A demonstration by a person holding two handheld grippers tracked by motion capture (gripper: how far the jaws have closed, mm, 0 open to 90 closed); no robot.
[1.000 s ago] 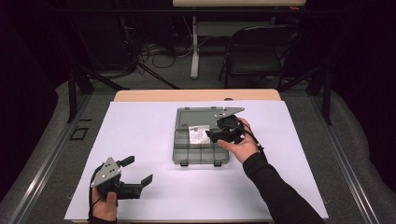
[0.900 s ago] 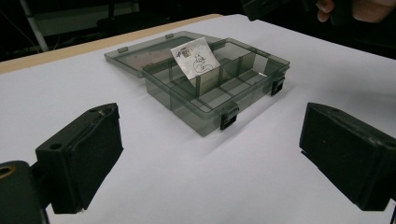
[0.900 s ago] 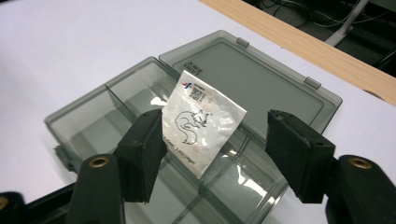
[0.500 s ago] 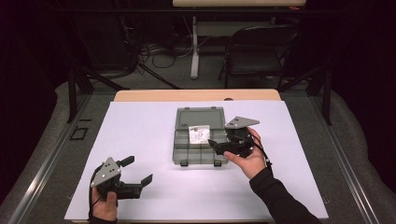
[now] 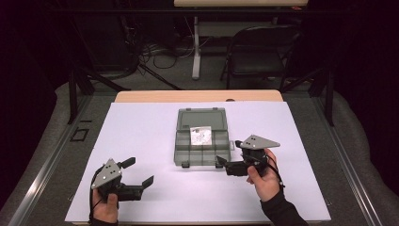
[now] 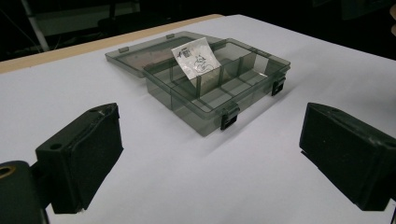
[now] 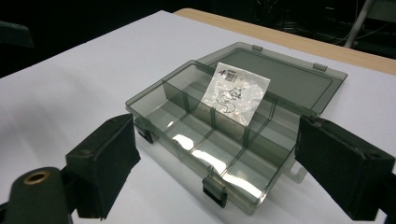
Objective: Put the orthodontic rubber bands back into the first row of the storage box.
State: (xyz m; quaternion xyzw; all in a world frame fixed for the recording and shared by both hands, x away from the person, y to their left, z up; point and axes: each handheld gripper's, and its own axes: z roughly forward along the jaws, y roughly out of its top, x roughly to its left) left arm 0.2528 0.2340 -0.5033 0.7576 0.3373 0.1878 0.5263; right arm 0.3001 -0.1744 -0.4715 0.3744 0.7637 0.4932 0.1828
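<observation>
A smoky clear compartment box (image 5: 203, 149) lies mid-table with its lid (image 5: 201, 118) folded flat behind it. A small clear packet with black print (image 5: 201, 135) leans upright in a back compartment; the other compartments look empty. My right gripper (image 5: 229, 153) hovers just right of the box's near corner, open, jaws wide apart toward the box (image 7: 187, 130) and packet (image 7: 238, 93). My left gripper (image 5: 139, 172) rests at the near left, open and holding nothing, well short of the box (image 6: 219, 88) and packet (image 6: 196, 58).
A white sheet (image 5: 141, 122) covers the table; a strip of wooden edge (image 5: 197, 96) shows at the back. A dark chair (image 5: 263, 47) and cables stand on the floor beyond. Bare sheet lies all around the box.
My right gripper has drawn back from over the box to its near right corner. The packet stays in the box. The left gripper has not moved.
</observation>
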